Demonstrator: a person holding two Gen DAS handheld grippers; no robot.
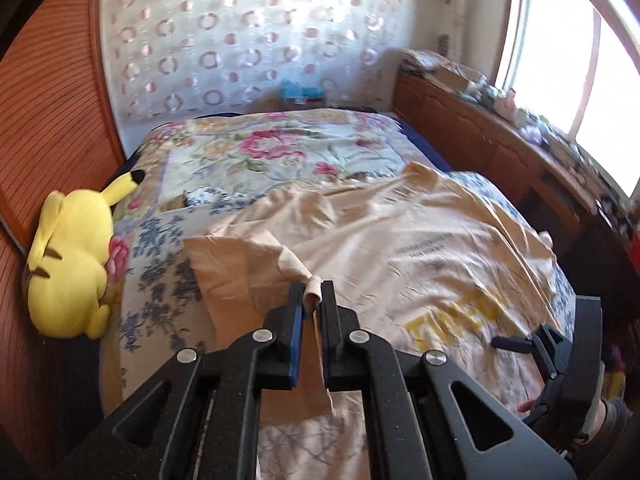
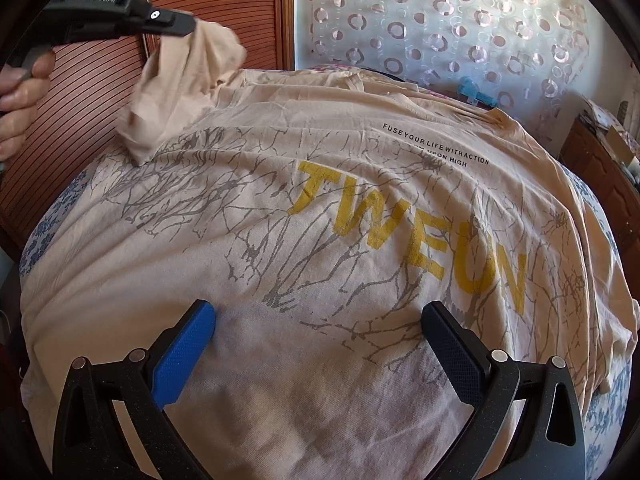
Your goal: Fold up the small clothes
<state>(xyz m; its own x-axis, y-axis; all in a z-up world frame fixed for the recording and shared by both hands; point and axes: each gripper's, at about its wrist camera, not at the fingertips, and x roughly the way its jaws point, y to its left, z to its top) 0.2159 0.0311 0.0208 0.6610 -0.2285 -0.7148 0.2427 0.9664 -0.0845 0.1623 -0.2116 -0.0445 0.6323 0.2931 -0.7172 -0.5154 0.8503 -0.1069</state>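
The beige T-shirt (image 2: 320, 248) lies spread print-up over the bed (image 1: 160, 280), its long axis running from the near edge toward the far edge. The left gripper (image 1: 311, 294), jaws closed on the sleeve (image 2: 180, 92), holds it lifted at the bed's left side, so the fold goes inward across the chest. The right gripper (image 2: 320, 320) hovers with jaws open over the hem, and a yellow plush toy (image 1: 68, 264) lies clear by the left edge.

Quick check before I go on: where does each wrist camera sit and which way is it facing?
Left wrist: on the left gripper, looking down the bed toward the curtain; its jaws pinch the T-shirt sleeve; right gripper at the right edge.
Right wrist: on the open right gripper, low over the shirt's print; left gripper and a hand upper left.
Shared: T-shirt, bed, each other's gripper.
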